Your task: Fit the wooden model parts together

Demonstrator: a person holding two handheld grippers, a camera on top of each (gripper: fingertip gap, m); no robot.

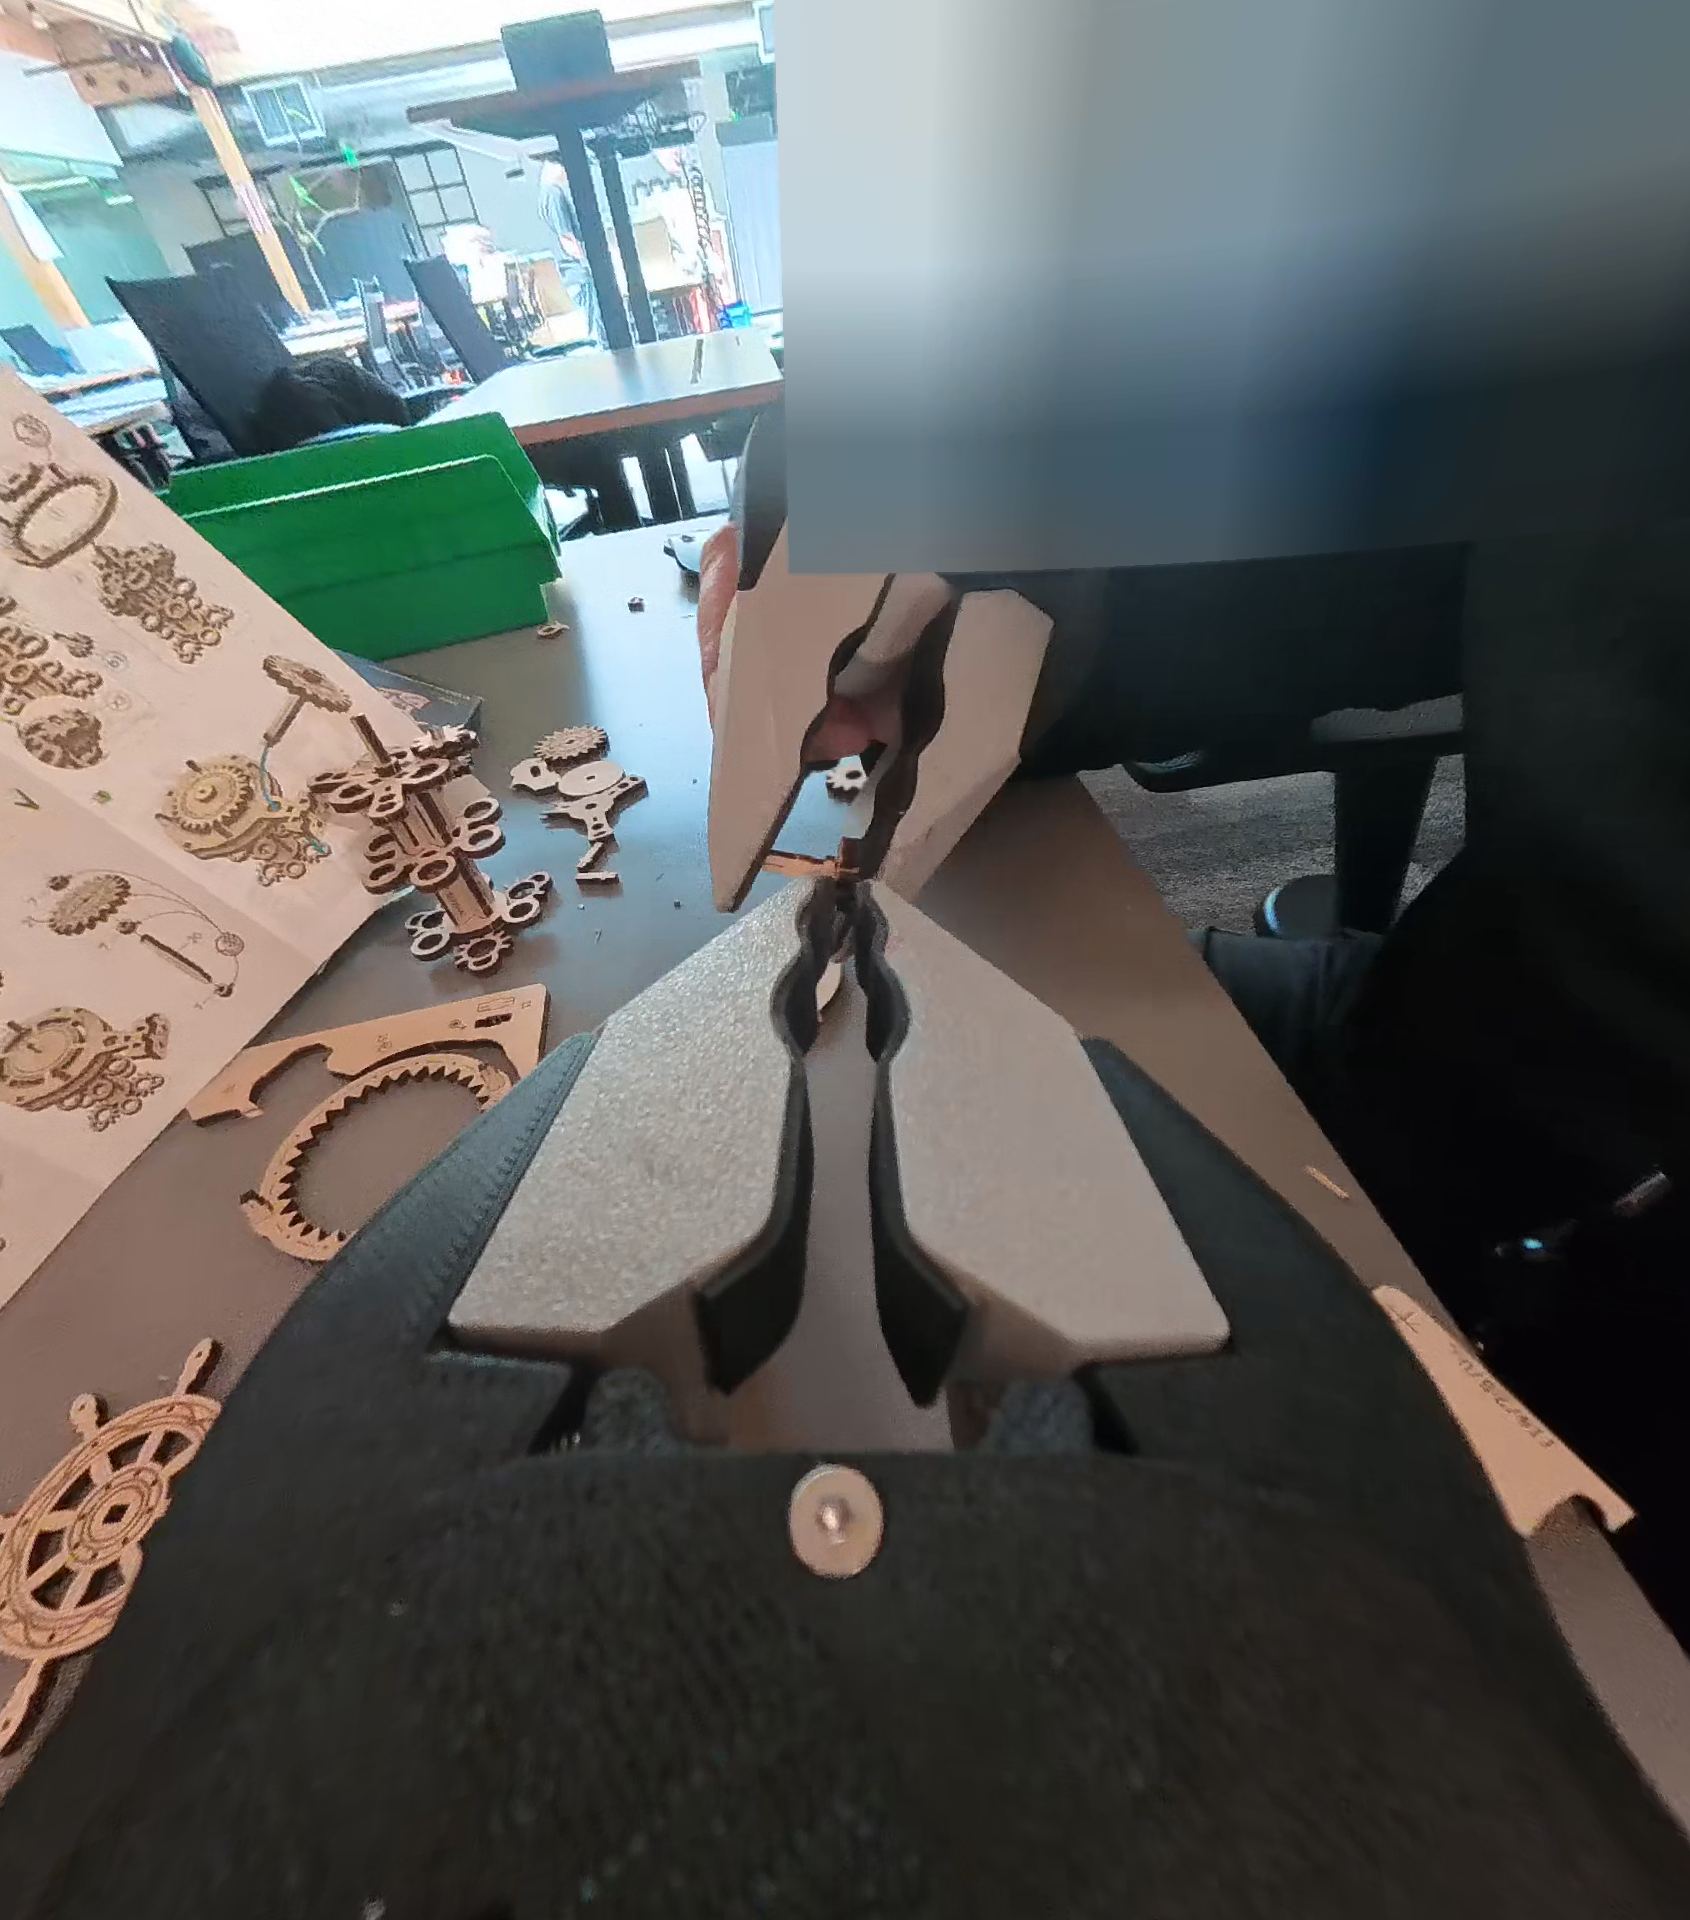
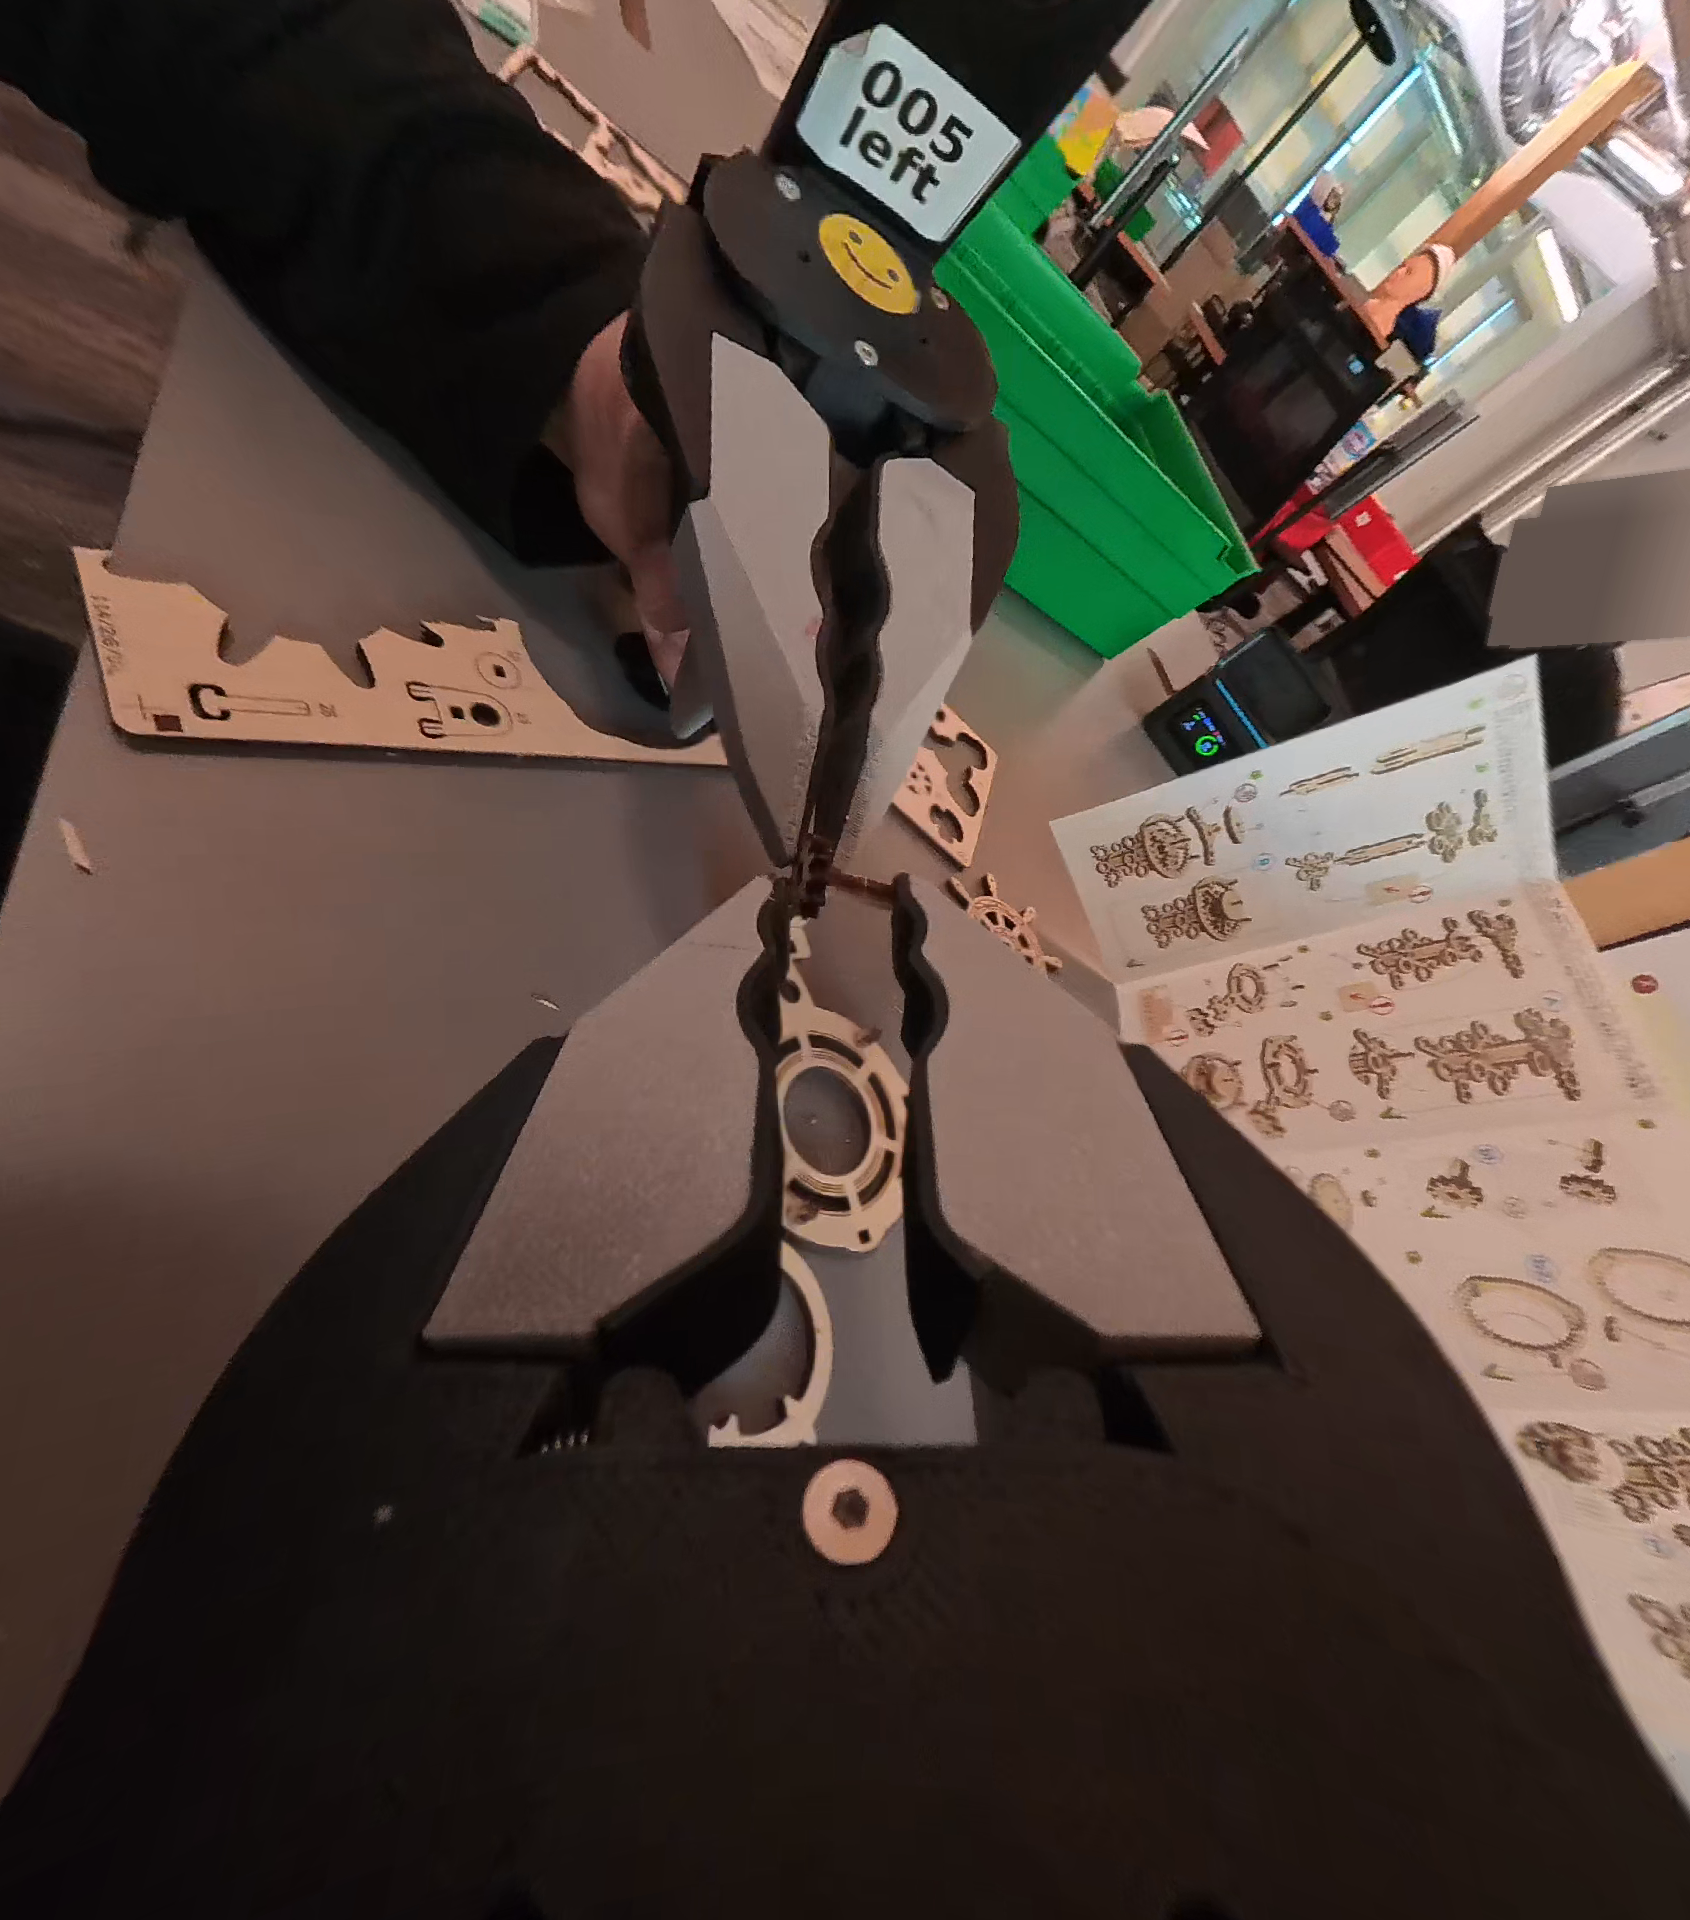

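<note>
My left gripper (image 1: 839, 909) is shut on a small dark wooden part (image 1: 836, 896), held above the grey table. My right gripper (image 2: 833, 891) meets it tip to tip. It is shut on a short wooden pin (image 2: 860, 883) that spans its narrow gap. In the left wrist view the right gripper (image 1: 805, 873) comes down from above with the pin (image 1: 799, 860) lying crosswise, touching the left one's part. In the right wrist view the left gripper (image 2: 808, 854) hangs from above, jaws together. The joint between the two parts is too small to make out.
A round wooden ring part (image 2: 836, 1132) lies on the table under my right gripper. An instruction sheet (image 1: 93, 779), a built wooden tower (image 1: 436, 831), loose gears (image 1: 581, 779), a ring-gear sheet (image 1: 373, 1101) and a ship's wheel (image 1: 82, 1527) lie left. Green bins (image 1: 384, 520) stand behind. A cut-out sheet (image 2: 353, 686) lies far left. My left and right fingertips are right by each other.
</note>
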